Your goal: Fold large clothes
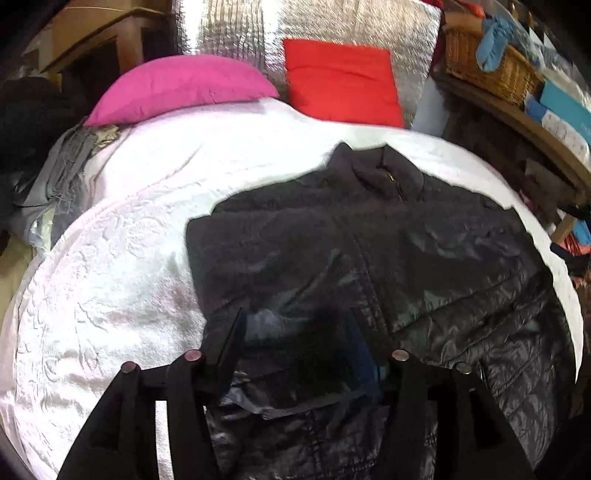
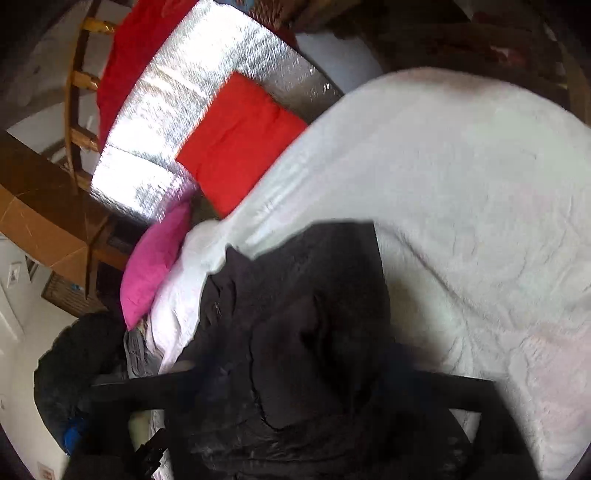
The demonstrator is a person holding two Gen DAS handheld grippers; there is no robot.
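A black quilted jacket lies front-up on the white bedspread, collar toward the pillows, zipper down the middle. My left gripper hovers over the jacket's lower hem, its fingers spread wide with nothing between them. In the right wrist view the jacket bunches up close to the camera and covers my right gripper. Dark fabric fills the space between its fingers, and the fingertips are hidden under it.
A pink pillow and a red cushion lean at the head of the bed against a silver foil panel. Grey clothes lie at the left edge. A wicker basket sits on a wooden shelf at right.
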